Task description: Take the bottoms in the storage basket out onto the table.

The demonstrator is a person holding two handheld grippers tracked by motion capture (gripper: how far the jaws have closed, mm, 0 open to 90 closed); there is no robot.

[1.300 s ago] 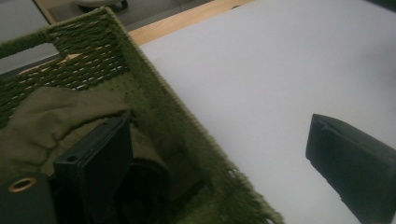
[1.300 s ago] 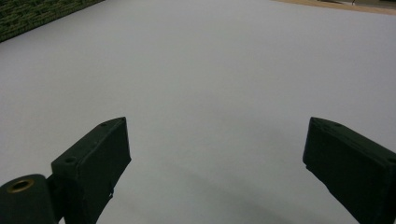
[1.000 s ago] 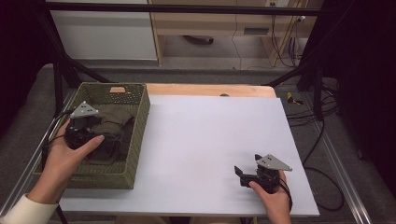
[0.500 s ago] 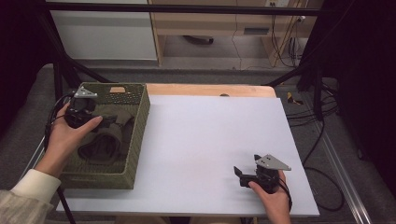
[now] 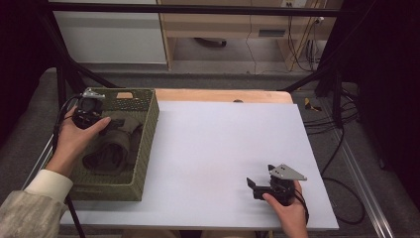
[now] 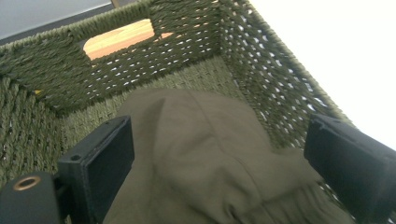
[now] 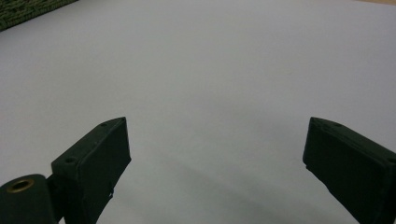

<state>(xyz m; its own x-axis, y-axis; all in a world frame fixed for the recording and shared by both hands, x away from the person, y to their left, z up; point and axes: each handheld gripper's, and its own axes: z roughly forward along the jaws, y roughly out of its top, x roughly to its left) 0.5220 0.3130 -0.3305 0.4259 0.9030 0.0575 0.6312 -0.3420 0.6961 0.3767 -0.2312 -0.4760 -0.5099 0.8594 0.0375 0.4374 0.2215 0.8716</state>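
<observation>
While the left gripper (image 5: 106,124) hangs over the woven basket (image 5: 146,144), these lines hold for the scene:

Step in hand: as I judge it, the reach for the olive-green garment (image 6: 201,154) lying crumpled in the basket; no grasp is made.
Left gripper state: its jaws stand wide apart in the left gripper view, with nothing pinched between them.
Garment relative to the fingers: the cloth bulges up between and beyond the two fingers (image 6: 105,161), under the gap; whether either pad touches it I cannot tell.
Garment relative to the basket: on the basket's floor, towards its far end, below the wall with the handle slot (image 6: 119,37).
Next move, judged: lower the jaws over a raised fold and close on enough cloth to lift it over the basket's rim.
Right gripper (image 5: 257,187): rests on the white tabletop (image 5: 218,148), well apart from the basket, jaws spread with nothing between them.
</observation>
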